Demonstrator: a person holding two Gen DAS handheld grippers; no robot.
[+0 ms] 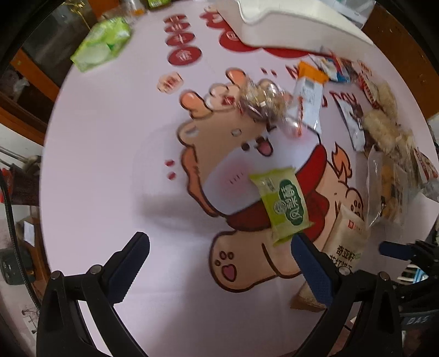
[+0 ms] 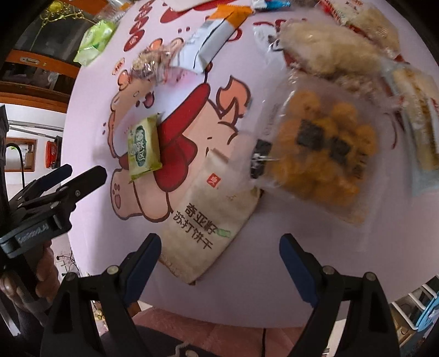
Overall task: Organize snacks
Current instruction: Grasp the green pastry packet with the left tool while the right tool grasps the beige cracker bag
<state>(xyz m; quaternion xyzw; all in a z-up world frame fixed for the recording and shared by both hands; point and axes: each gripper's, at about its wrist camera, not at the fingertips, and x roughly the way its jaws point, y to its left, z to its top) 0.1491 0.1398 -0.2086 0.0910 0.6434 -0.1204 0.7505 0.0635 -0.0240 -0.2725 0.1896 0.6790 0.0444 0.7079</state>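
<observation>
Snacks lie scattered on a round table with a pale pink cartoon cloth [image 1: 96,164]. My left gripper [image 1: 219,247] hangs open over the cloth, pointing down, with nothing between its fingers. A small green packet [image 1: 282,206] lies just beyond its right finger. My right gripper [image 2: 219,247] is open above the near end of a beige cracker bag [image 2: 208,214]. It does not touch the bag. To the right lies a clear bag of orange balls [image 2: 321,148], shut by a black clip [image 2: 259,159]. The green packet [image 2: 144,148] and left gripper [image 2: 86,170] show at the left.
A white tray [image 1: 288,24] stands at the far edge. A green tissue pack [image 1: 101,44] lies far left. A clear candy bag [image 1: 263,101] and a white-and-orange packet [image 1: 308,93] lie mid-table. Several pale puffed-snack bags [image 2: 323,52] crowd the right side. The table edge runs just below the right gripper.
</observation>
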